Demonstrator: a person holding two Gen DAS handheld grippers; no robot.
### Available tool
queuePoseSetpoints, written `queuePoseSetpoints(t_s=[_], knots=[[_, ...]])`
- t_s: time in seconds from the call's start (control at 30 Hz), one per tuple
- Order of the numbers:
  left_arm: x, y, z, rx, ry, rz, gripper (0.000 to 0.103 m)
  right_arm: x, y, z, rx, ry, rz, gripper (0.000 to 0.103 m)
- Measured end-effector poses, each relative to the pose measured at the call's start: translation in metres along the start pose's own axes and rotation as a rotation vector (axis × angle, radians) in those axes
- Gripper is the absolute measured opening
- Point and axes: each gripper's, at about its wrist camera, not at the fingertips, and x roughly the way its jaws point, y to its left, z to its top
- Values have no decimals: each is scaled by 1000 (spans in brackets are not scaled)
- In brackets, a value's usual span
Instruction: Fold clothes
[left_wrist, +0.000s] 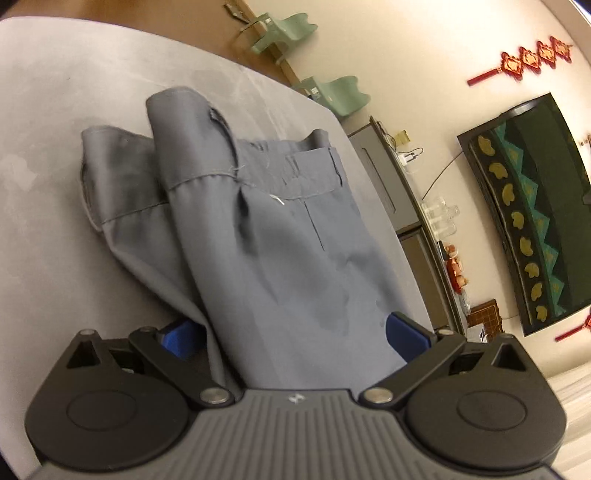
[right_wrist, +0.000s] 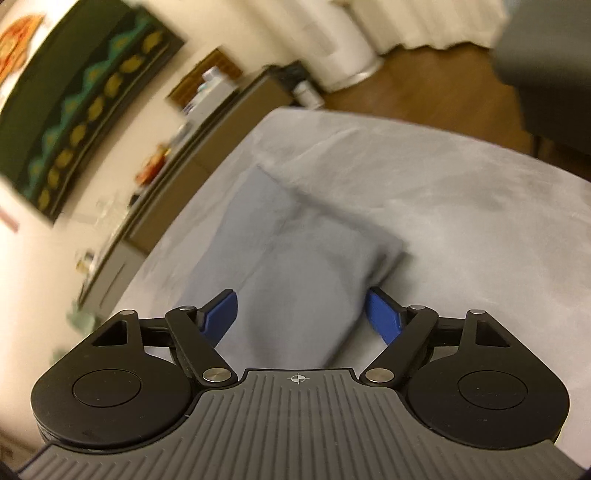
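Left wrist view looks along the left gripper (left_wrist: 295, 336), whose two blue fingers (left_wrist: 404, 334) stand wide apart with the near end of the grey trousers (left_wrist: 280, 229) draped between them; the cloth runs over the gripper's front edge, and the jaws are spread rather than pinched on it. The trousers lie on a pale grey table cover (left_wrist: 74, 96), their waistband at the far end, with a belt loop and a pocket seam showing, and a second layer of the garment sticking out to the left beneath the upper one. Darker blotches mark the fabric near the gripper. To the right, beyond the table, a dark framed wall hanging (left_wrist: 532, 221) with a green and yellow pattern hangs on a cream wall, with red knot ornaments (left_wrist: 532, 55) above it and a low cabinet (left_wrist: 384, 177) below. Right wrist view is blurred. It shows the right gripper (right_wrist: 301, 317) likewise released, its blue fingers (right_wrist: 384, 317) set apart on either side of the near end of the folded grey cloth, which lies flat on the table cover and stretches away toward the far left. Whether the pads touch the cloth cannot be told.
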Motion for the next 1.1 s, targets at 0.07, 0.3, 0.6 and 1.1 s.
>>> queuePoseSetpoints(t_s=[0.07,0.3,0.6,1.1], knots=[[3,-4,-2,52,4,29,80,2,5,0,-23,-6,19,71],[5,32,7,-56,-29,-88,9,-7,14,1,-34,-62,75,4],[-56,4,14,24,-156,-283,6,-47,18,-4,-37,-134,127,4],[-25,38,1,-37,-3,-135,29,-39,-13,-22,80,-10,-11,39]])
